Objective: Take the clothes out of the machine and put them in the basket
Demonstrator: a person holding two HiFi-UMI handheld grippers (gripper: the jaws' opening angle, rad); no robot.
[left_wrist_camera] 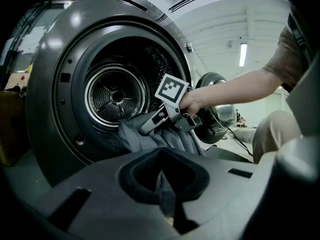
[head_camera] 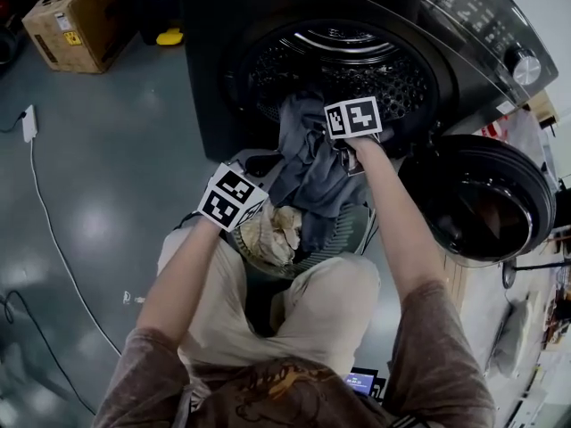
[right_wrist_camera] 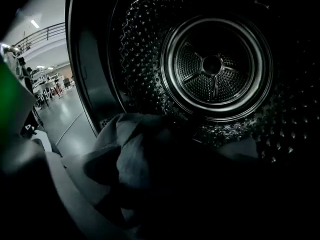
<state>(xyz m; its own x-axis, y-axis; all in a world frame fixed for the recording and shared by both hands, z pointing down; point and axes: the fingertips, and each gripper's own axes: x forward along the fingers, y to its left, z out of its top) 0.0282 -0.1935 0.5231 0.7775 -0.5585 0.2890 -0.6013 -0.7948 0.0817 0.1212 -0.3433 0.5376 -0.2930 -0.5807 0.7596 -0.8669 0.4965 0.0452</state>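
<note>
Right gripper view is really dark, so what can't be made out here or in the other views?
Right gripper view: the jaws of the right gripper are lost in shadow under the grey garment.
Head view: the basket is mostly covered by that garment.
Left gripper view: the basket lies outside the frame.

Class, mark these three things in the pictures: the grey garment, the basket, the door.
garment [head_camera: 308, 181]: head view, on the fold hanging from the drum.
basket [head_camera: 350, 228]: head view, on its ribbed wall.
door [head_camera: 486, 194]: head view, on its glass centre.
</note>
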